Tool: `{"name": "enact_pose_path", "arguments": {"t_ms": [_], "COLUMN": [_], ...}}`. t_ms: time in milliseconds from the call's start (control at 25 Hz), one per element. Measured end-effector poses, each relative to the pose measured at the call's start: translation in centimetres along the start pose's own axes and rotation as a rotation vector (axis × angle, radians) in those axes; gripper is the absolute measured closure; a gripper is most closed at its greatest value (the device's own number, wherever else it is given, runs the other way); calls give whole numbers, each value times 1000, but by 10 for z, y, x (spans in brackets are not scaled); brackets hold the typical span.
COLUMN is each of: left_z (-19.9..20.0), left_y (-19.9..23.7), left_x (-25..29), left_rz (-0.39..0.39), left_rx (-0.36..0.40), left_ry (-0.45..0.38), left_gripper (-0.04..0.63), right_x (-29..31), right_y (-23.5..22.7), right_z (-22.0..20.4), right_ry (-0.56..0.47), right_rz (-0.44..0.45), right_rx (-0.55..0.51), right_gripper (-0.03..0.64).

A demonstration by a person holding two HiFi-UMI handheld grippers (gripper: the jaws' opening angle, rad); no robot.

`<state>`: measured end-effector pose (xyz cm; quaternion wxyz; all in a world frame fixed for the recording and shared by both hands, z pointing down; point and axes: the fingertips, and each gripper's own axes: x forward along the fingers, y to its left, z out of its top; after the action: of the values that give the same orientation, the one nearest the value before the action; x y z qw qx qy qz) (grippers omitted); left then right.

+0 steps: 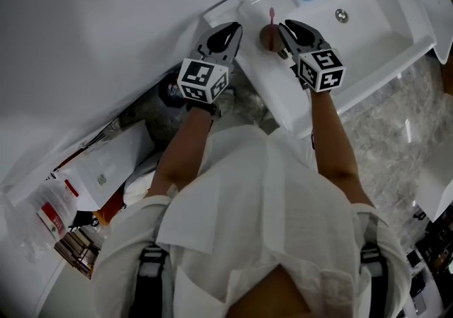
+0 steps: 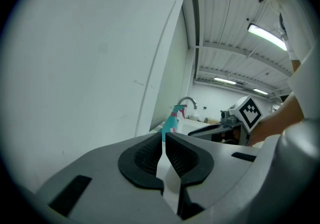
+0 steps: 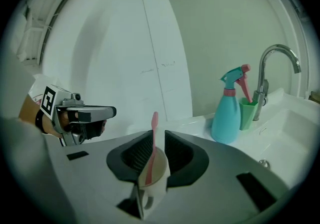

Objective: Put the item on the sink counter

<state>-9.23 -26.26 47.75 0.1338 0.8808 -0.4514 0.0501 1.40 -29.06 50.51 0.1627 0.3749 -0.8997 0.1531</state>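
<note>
- Person's loose white cloth garment (image 1: 248,203): nearest, with two bare forearms reaching forward from it.
- Left gripper (image 2: 164,135): grey moulded shell with black ribbed pads. Its jaws stand almost together, a thin slit between them and nothing in it. It is held beside the counter's outer left edge.
- Right gripper (image 3: 156,135): same build, clamped on the cup, with a ribbed pad on either side of the cup's wall.
- Cup (image 3: 155,168): smooth, cream, rounded, with a loop handle low on its side. It is over the sink counter's left ledge, beside the basin; whether its base touches cannot be told.
- Toothbrush (image 3: 155,118): slim pink plastic, standing in the cup.
- Sink counter (image 1: 283,97): glossy white, with a rectangular basin.
- Spray bottle (image 3: 227,113): teal plastic with a pink trigger, on the rear ledge.
- Green tumbler (image 3: 247,113): just beside the bottle.
- Faucet (image 3: 275,63): curved polished metal, farthest.
</note>
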Motion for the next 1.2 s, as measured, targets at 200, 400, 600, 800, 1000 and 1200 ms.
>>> {"name": "enact_pose_path", "arguments": {"t_ms": [200, 400, 600, 800, 1000, 1200], "left_z": [3, 11, 20, 29, 41, 57], "left_y": [5, 13, 16, 15, 13, 13], "left_x": [-5, -11, -21, -30, -42, -56], "left_rz": [17, 47, 63, 63, 61, 71], "left_rx": [4, 3, 12, 24, 58, 81], "left_ry": [-1, -10, -22, -36, -51, -83], "left_gripper": [563, 566, 566, 568, 568, 568], "right_x": [-19, -43, -69, -96, -118, -150], "right_y": [-9, -17, -28, -36, -38, -40], "right_z": [-3, -6, -5, 0, 5, 13], "right_ry": [-9, -28, -56, -87, -115, -161], "right_rz": [-52, -98, -164, -217, -254, -302], "right_rx": [4, 15, 17, 19, 2, -6], "right_gripper": [557, 568, 580, 590, 595, 598]}}
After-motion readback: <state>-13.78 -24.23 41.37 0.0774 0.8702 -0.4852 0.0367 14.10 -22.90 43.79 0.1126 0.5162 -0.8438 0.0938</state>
